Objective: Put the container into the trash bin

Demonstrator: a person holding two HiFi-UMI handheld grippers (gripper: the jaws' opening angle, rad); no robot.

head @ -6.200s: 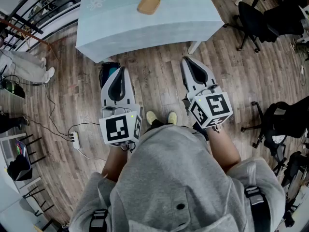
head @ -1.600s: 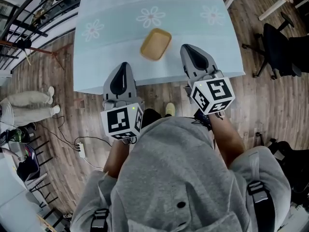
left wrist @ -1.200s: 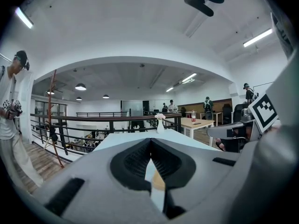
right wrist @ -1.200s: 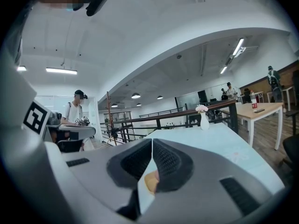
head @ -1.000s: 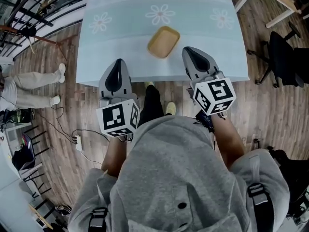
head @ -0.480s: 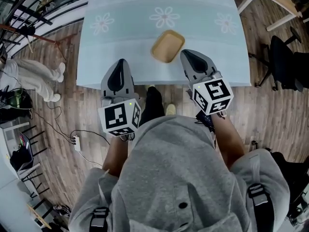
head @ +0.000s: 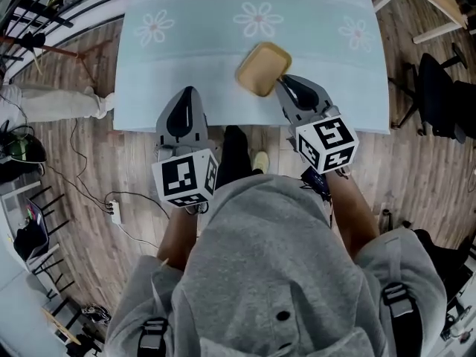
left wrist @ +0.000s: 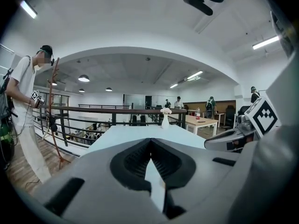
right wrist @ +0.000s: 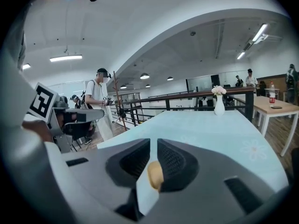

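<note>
Pale-blue tablecloth [head: 186, 50], container [head: 262, 68] just ahead of right gripper [head: 285, 84], jaws slightly apart; left gripper [head: 186, 93], jaws together.

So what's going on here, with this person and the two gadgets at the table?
A person stands at a table covered in a pale blue cloth, with a hand-held gripper in each hand. The right gripper has its tongs slightly apart, close beside a tan container lying near the table's edge; it has not gripped it yet. The left gripper is over the table's near edge, tongs shut and empty.
</note>
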